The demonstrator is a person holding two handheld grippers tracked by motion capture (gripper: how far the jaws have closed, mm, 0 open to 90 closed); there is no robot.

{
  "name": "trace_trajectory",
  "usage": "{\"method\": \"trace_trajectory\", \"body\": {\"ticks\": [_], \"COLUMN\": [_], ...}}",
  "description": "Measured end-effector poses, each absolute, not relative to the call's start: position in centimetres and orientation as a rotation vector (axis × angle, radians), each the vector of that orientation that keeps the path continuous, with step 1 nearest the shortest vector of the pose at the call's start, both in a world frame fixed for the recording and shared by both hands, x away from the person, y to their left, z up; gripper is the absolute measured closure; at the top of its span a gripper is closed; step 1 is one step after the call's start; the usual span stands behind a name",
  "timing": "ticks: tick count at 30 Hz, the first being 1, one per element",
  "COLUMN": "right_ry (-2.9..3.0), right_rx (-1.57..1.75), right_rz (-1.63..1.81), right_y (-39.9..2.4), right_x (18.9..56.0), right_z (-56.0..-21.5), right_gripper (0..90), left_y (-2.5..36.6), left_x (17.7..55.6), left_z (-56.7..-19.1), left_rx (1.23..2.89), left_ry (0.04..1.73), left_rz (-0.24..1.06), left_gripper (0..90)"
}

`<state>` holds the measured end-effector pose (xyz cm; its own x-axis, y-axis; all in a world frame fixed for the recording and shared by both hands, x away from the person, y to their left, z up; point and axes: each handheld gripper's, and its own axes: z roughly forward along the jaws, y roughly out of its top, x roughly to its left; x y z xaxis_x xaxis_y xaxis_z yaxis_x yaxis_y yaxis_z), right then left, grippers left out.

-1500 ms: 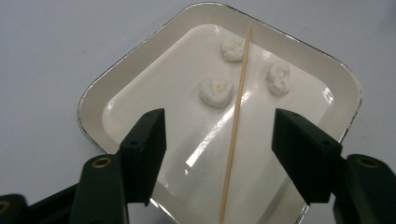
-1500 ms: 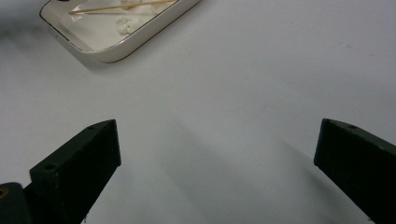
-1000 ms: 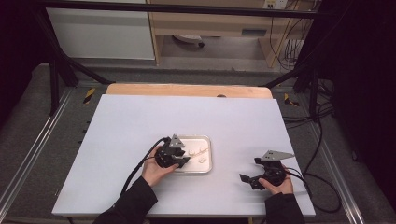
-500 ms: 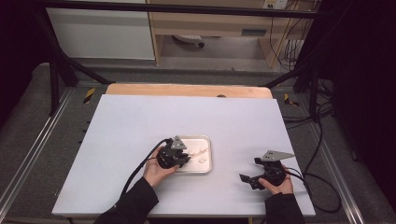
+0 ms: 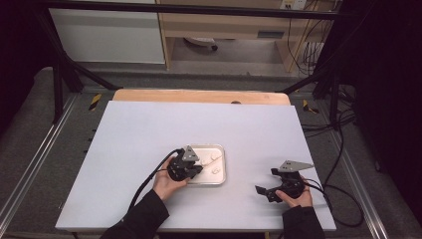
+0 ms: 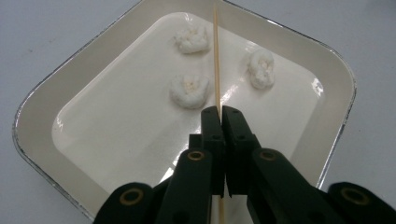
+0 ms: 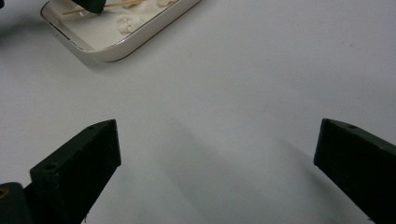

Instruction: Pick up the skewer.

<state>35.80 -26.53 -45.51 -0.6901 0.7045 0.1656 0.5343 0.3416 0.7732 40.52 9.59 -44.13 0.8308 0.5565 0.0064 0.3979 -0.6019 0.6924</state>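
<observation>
A white rectangular tray point(image 6: 84, 70) point(image 5: 221, 175) point(image 7: 154, 29) rests on the table a little left of centre. In it lie three small white lumps of food point(image 6: 189, 90) and a thin wooden skewer point(image 6: 216, 56) point(image 7: 88, 8). My left gripper point(image 6: 221, 112) point(image 5: 195, 168) reaches over the tray's near end, and its jaws have just been closing: they are now shut on the skewer, which runs lengthwise between the pads and points away across the tray. Low over the bare table at the right, my right gripper point(image 7: 215, 154) point(image 5: 268, 189) stands wide open with nothing between its fingers.
The white table top point(image 5: 149, 129) has free room all around the tray. A wooden strip point(image 5: 199, 96) runs along its far edge. Cables point(image 5: 343, 189) trail off the right side, and metal rails point(image 5: 30, 169) flank the table.
The left gripper's top plate has shifted a little over the tray's left end. The right hand has kept still.
</observation>
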Motion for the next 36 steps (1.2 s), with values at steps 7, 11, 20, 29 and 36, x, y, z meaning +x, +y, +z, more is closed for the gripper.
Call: {"method": "trace_trajectory", "body": {"ticks": [7, 11, 20, 29, 36], "right_ry": [2.404, 2.404, 2.402, 2.397, 2.403], "right_rx": [1.124, 1.128, 1.122, 1.101, 1.06], "right_rz": [1.269, 1.268, 1.268, 1.259, 1.219], "right_y": [-26.6, -26.5, -26.4, -26.1, -25.2], "right_x": [35.8, 35.8, 35.8, 35.8, 35.9], "right_z": [-45.5, -45.5, -45.5, -45.2, -44.6], "right_gripper": [1.2, 1.2, 0.8, 0.7, 0.7], "left_y": [9.9, 10.2, 10.8, 11.3, 11.7], "left_x": [40.1, 39.8, 39.2, 38.7, 38.4], "left_z": [-43.6, -43.2, -42.3, -41.9, -41.6], "left_rx": [2.273, 2.263, 2.252, 2.259, 2.263], "left_ry": [0.678, 0.673, 0.661, 0.648, 0.639], "left_rz": [0.286, 0.283, 0.282, 0.278, 0.268], "left_gripper": [88.2, 88.2, 88.2, 88.2, 88.3]}}
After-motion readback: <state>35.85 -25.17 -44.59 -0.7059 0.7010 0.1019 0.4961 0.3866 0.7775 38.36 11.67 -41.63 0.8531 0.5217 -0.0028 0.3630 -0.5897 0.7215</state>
